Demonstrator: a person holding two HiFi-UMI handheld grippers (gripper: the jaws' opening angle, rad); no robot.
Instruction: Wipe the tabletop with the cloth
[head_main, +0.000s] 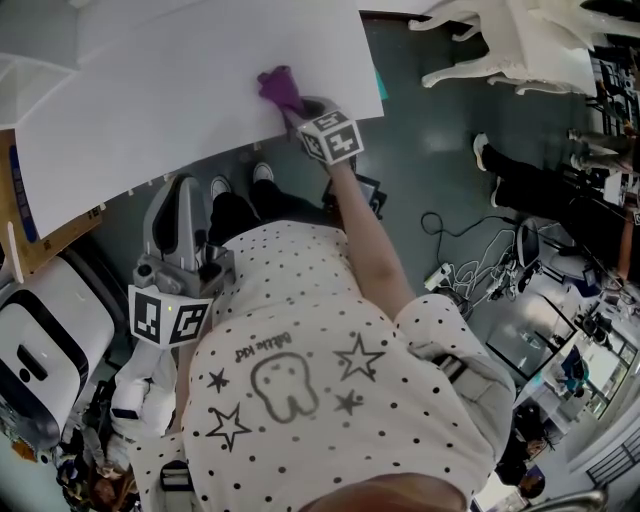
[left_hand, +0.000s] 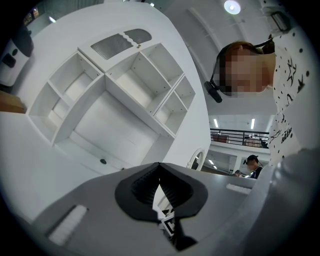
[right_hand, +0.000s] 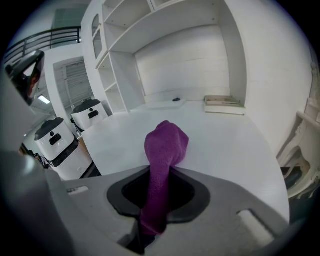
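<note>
A purple cloth (head_main: 281, 88) rests bunched on the white tabletop (head_main: 150, 100) close to its near edge. My right gripper (head_main: 293, 110) reaches over that edge and is shut on the cloth. In the right gripper view the cloth (right_hand: 165, 150) runs from between the jaws of the right gripper (right_hand: 159, 186) out onto the tabletop (right_hand: 220, 145). My left gripper (head_main: 182, 200) hangs below the table beside the person's hip, away from the cloth. In its own view the left gripper (left_hand: 159, 172) points up at a shelf unit, tips together and holding nothing.
A white shelf unit (right_hand: 165, 50) stands behind the table, with a flat box (right_hand: 223, 104) on the far corner. White robots (head_main: 40, 340) stand at the left. White chairs (head_main: 520, 45), floor cables (head_main: 470, 240) and another person's legs (head_main: 525, 185) lie to the right.
</note>
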